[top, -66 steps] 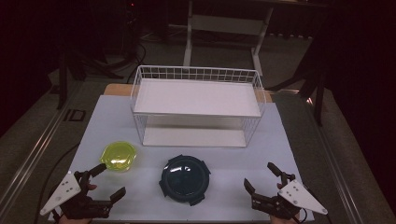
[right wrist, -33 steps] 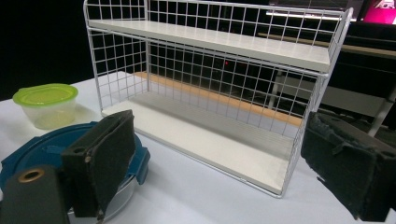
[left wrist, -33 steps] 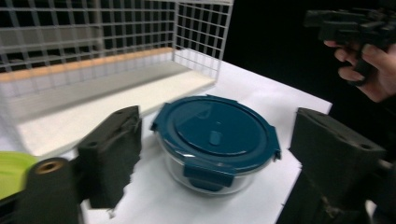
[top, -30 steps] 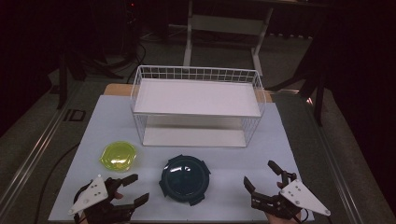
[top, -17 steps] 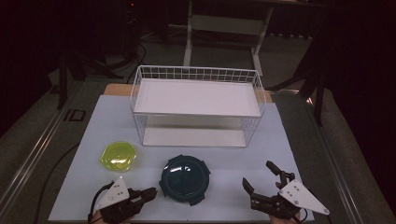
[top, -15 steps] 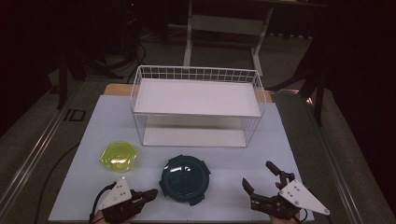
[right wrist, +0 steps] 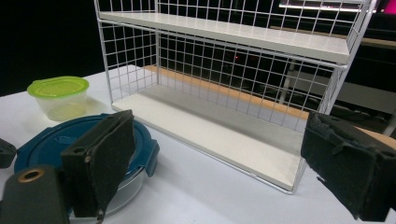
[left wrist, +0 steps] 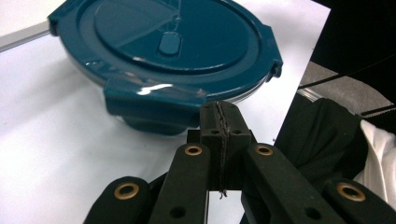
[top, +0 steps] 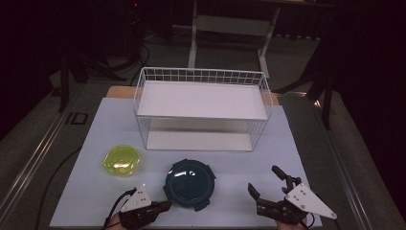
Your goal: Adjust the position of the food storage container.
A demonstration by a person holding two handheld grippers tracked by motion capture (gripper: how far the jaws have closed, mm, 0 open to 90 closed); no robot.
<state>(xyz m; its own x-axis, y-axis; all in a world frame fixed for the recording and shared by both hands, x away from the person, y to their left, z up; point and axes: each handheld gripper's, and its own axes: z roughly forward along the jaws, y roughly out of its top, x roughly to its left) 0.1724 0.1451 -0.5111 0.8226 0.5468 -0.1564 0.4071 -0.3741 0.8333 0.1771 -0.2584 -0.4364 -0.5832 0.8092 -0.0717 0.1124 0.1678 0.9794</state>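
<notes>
A round container with a dark teal clip-on lid (top: 189, 183) sits at the front middle of the white mat. My left gripper (top: 167, 205) lies low at its near-left rim, pointing right. In the left gripper view its jaws (left wrist: 219, 109) are pressed together with nothing between them, the tips just short of a lid tab on the teal container (left wrist: 163, 46). My right gripper (top: 264, 179) rests open to the right of the container, apart from it. Between its wide-apart pads (right wrist: 100, 158) in the right gripper view are bare mat and the teal lid (right wrist: 46, 144).
A small clear tub with a yellow-green lid (top: 121, 160) stands left of the teal container, also the yellow-green tub (right wrist: 58, 95). A white two-level wire shelf rack (top: 201, 100) stands at the back middle of the mat (top: 115, 120); the rack (right wrist: 224, 37) faces my right gripper.
My left gripper has moved right and down toward the teal container, and its jaws have gone from open to shut. The right gripper has stayed put.
</notes>
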